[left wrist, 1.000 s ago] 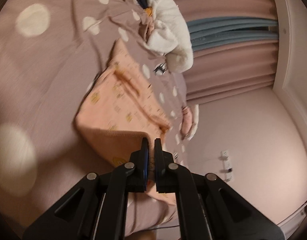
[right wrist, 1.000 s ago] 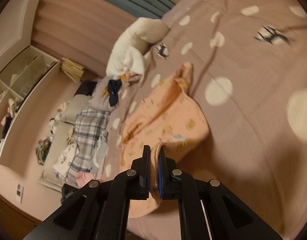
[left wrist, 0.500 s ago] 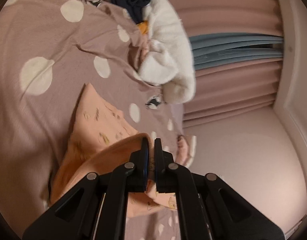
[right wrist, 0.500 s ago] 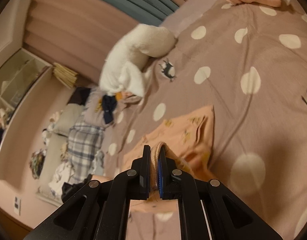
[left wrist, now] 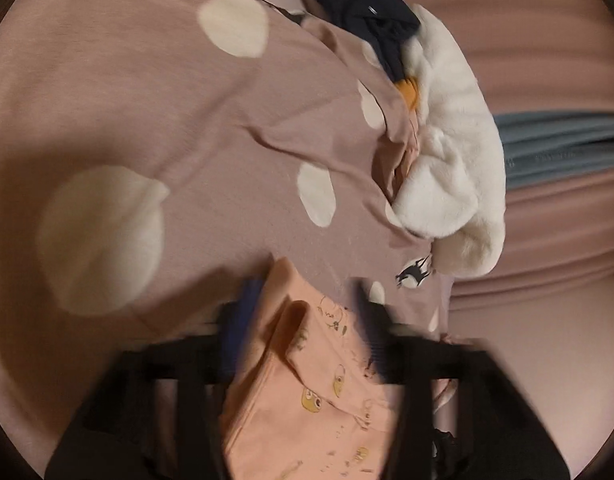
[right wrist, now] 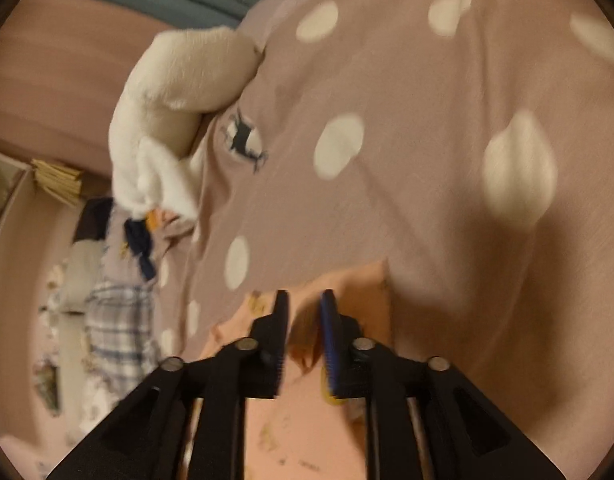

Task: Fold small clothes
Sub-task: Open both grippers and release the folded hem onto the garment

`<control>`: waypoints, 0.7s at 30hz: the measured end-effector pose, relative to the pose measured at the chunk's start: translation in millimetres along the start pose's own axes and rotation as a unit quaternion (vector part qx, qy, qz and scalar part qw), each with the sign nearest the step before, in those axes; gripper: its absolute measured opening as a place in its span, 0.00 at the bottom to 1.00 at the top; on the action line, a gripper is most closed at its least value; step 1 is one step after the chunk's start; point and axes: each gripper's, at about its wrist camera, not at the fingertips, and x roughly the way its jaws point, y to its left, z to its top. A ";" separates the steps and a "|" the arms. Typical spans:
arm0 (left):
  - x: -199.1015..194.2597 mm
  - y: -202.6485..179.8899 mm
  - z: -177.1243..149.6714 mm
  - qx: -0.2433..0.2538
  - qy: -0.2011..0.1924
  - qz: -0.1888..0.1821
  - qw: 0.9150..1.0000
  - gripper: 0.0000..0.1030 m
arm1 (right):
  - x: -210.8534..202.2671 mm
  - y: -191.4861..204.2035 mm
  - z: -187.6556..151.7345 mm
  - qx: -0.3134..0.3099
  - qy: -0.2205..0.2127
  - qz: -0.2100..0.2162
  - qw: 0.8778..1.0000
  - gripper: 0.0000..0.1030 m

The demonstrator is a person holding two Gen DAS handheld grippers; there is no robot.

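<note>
Lying folded, soft peach printed garment (left wrist: 307, 392), dotted bedspread (left wrist: 147, 100)

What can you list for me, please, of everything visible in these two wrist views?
Peach garment: one, peach with small yellow prints, lying folded on the bed under both grippers.
Bedspread: one, dusty mauve with cream dots, covering the bed.
Fluffy item: one, white, at the bed's edge.
Dark garment: one, navy with an orange patch, beside the fluffy item.
Checked cloth: one, blue and white, beyond the bed's edge.
Curtain: pink with a blue-grey band, behind the bed.
Left gripper: black, jaws opening, garment between them.
Right gripper: black, jaws opening over the garment.
</note>
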 end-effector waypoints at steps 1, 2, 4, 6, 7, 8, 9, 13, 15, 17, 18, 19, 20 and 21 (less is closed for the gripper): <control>-7.2 2.6 0.9 -0.006 -0.003 -0.011 1.000 0.72 | -7.6 1.6 0.6 -0.008 -0.013 -0.008 1.000 0.45; -14.1 3.0 0.7 0.002 -0.001 -0.016 1.000 0.73 | -15.4 2.2 -1.4 -0.009 -0.021 -0.006 1.000 0.55; -25.9 -1.6 -4.8 0.029 0.014 -0.009 0.999 0.75 | -27.3 2.7 -5.1 -0.005 -0.024 0.020 0.999 0.75; -36.6 -9.1 -16.6 0.062 0.031 0.022 0.997 0.84 | -31.3 5.5 -9.2 -0.006 -0.012 0.042 0.999 0.75; -43.3 -12.7 -24.6 0.082 0.033 0.039 0.995 0.86 | -32.7 8.1 -13.1 -0.009 -0.005 0.040 0.999 0.75; -48.2 -14.4 -31.1 0.098 0.030 0.049 0.993 0.88 | -33.8 11.7 -17.9 -0.013 0.001 0.031 0.999 0.75; -56.1 -17.6 -38.8 0.127 0.021 0.059 0.990 0.88 | -33.9 16.2 -23.5 -0.020 0.005 0.021 1.000 0.75; -80.4 -17.0 -61.4 0.170 0.002 0.078 0.982 0.93 | -32.4 25.3 -44.2 -0.014 0.034 0.039 0.999 0.78; -85.4 -15.5 -72.9 0.190 0.004 0.081 0.978 0.98 | -27.2 31.1 -54.1 -0.014 0.056 0.035 0.998 0.80; -90.7 -15.2 -85.0 0.207 0.001 0.076 0.975 0.99 | -21.8 38.2 -61.1 -0.024 0.061 0.010 0.998 0.80; -94.2 -14.7 -92.8 0.218 -0.003 0.076 0.973 0.99 | -18.9 42.9 -65.1 -0.033 0.063 -0.003 0.997 0.80; -95.1 -15.4 -97.7 0.226 -0.007 0.080 0.971 0.99 | -17.0 45.4 -67.9 -0.038 0.065 -0.007 0.997 0.80; -95.8 -16.3 -104.6 0.238 -0.012 0.088 0.967 0.99 | -14.1 47.7 -70.0 -0.042 0.069 -0.009 0.997 0.80; -95.4 -17.7 -111.2 0.254 -0.017 0.100 0.962 0.99 | -10.7 49.9 -71.4 -0.043 0.074 -0.009 0.996 0.80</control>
